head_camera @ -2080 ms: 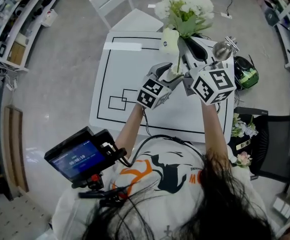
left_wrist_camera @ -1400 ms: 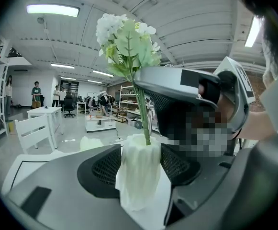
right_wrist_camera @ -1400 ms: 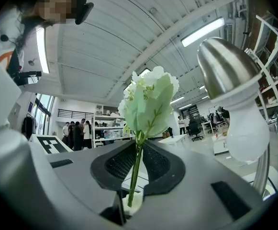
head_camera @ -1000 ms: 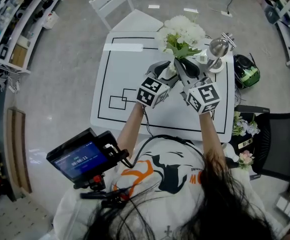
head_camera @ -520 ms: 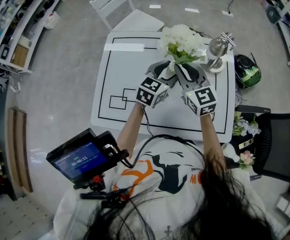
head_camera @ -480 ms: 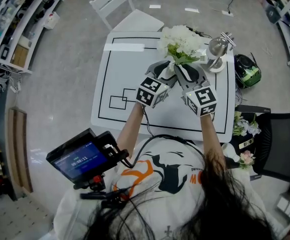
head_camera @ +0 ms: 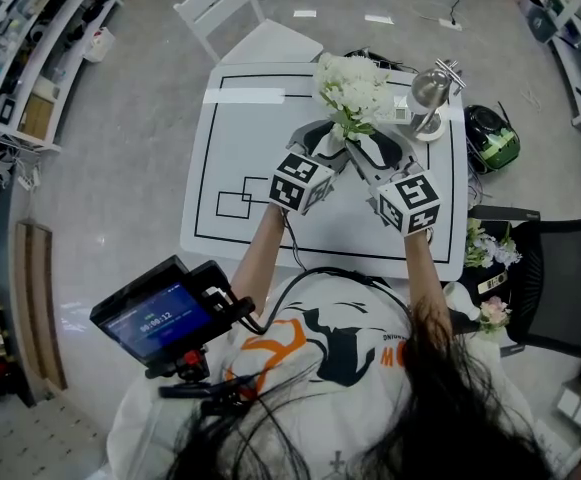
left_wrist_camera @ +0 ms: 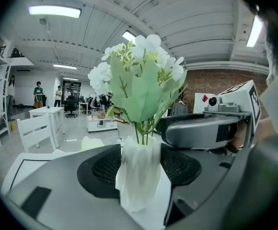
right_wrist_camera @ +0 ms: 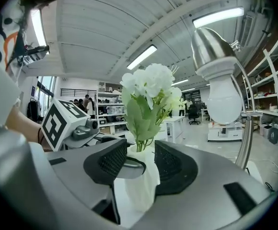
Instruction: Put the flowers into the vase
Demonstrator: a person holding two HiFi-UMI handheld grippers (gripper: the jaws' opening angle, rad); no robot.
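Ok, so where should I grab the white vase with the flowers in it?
Take the vase around its middle, coming in level from the side, as the left gripper does. It stands upright and is narrow enough to fit between the jaws. The flowers fill its mouth, so a grip from above would likely crush them.

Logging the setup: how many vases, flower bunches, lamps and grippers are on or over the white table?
White crinkled vase: 1
White flower bunch: 1
Silver desk lamp: 1
Grippers: 2 (left gripper shut on vase; right gripper, jaws just opened around it)
Total: 5
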